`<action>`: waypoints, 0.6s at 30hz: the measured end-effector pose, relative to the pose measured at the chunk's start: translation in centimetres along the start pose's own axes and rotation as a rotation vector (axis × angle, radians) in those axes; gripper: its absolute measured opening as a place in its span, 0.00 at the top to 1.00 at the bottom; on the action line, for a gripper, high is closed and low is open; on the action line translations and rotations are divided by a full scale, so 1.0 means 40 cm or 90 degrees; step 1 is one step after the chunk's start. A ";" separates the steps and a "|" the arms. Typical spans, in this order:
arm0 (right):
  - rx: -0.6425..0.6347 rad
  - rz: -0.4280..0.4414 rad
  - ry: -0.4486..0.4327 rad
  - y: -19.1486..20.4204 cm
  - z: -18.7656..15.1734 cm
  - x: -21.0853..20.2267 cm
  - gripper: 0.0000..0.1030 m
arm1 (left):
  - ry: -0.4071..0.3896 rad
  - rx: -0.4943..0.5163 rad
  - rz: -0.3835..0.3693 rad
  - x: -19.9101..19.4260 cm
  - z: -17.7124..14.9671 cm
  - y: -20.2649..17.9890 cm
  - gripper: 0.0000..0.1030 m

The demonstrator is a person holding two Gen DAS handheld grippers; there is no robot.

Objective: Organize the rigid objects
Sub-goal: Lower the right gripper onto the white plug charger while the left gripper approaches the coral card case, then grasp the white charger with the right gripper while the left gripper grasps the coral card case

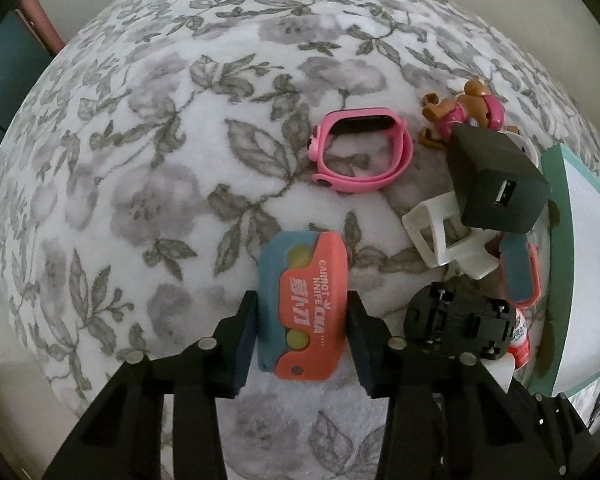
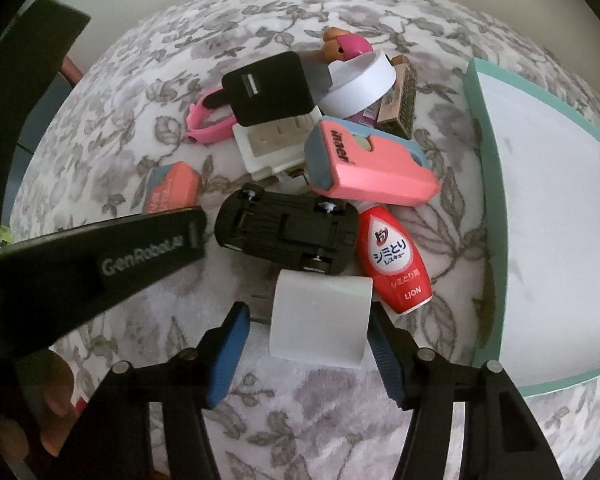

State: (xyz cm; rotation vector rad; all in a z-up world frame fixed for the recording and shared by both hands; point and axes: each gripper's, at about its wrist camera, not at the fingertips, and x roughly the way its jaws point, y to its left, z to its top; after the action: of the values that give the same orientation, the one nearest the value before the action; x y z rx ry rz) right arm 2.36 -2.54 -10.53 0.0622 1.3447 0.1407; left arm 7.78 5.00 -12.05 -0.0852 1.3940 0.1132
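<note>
Left wrist: left hand-held gripper [image 1: 302, 312] clamps carrot knife toy [image 1: 302, 306], toy car [image 1: 458, 326] crowding beside.

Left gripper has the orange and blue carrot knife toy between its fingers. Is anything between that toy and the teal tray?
Yes. The carrot knife toy sits in the left gripper, away from the teal tray. The pile lies between them: the upturned black toy car, the white frame and the black charger. Lifting over the pile looks safest.
</note>
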 end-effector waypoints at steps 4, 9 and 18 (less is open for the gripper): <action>0.000 0.000 0.001 -0.008 0.000 -0.005 0.39 | 0.001 -0.003 -0.001 -0.007 -0.002 0.010 0.58; 0.016 0.010 0.006 -0.022 -0.003 -0.014 0.39 | -0.021 -0.016 -0.003 -0.051 -0.011 0.054 0.58; 0.057 0.042 -0.004 -0.056 -0.003 -0.074 0.40 | -0.084 -0.024 0.001 -0.145 0.006 0.072 0.58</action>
State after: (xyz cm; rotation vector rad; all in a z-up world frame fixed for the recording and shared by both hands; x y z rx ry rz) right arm 1.74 -5.16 -7.98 0.1817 1.3426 0.1359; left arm 6.65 7.71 -6.25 -0.1062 1.2606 0.1443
